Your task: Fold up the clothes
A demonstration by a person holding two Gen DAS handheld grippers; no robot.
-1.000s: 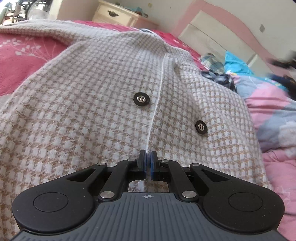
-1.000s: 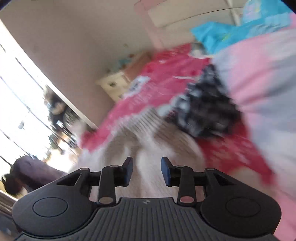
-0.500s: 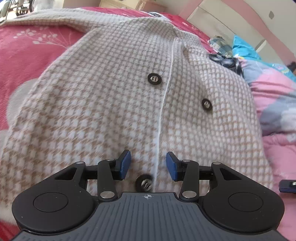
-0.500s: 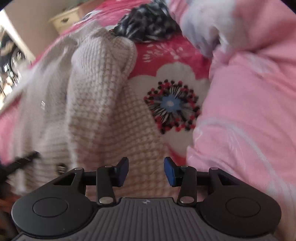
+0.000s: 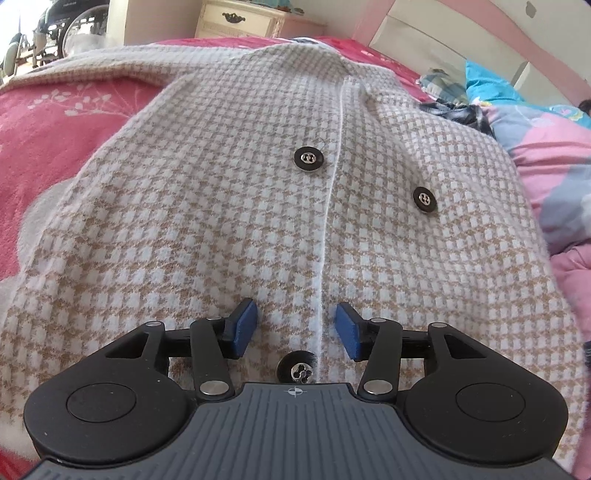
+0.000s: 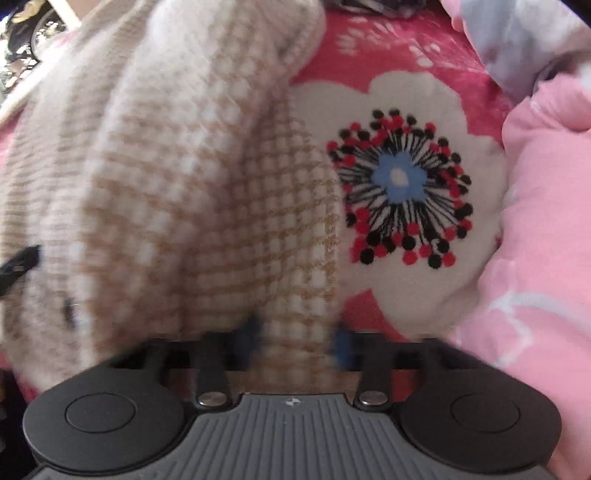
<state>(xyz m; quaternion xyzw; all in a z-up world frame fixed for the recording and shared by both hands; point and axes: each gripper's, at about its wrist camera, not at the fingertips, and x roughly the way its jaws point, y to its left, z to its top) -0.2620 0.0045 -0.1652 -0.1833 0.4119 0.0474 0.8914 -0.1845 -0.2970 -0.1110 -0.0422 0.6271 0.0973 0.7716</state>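
Note:
A beige and white houndstooth cardigan (image 5: 240, 203) lies front up on the bed, with black buttons (image 5: 308, 158) along its white placket. My left gripper (image 5: 295, 328) hovers low over the hem end of the placket. Its jaws are opening, and nothing is pinched between the blue pads (image 5: 243, 325). In the blurred right wrist view, a bunched fold of the cardigan (image 6: 166, 184) runs down into my right gripper (image 6: 295, 339). Its jaws are closing, and the fabric's edge fills the gap between them.
A red bedspread (image 5: 55, 129) with a large white flower (image 6: 402, 177) lies under the cardigan. A pink quilt (image 6: 535, 240) is heaped on the right. A dark plaid garment (image 5: 454, 110) lies near the pink headboard (image 5: 443, 33). A cream dresser (image 5: 240, 20) stands behind the bed.
My left gripper's jaws went from shut on the placket to open. My right gripper swung down from facing across the room onto the cardigan's edge, and fabric came between its pads.

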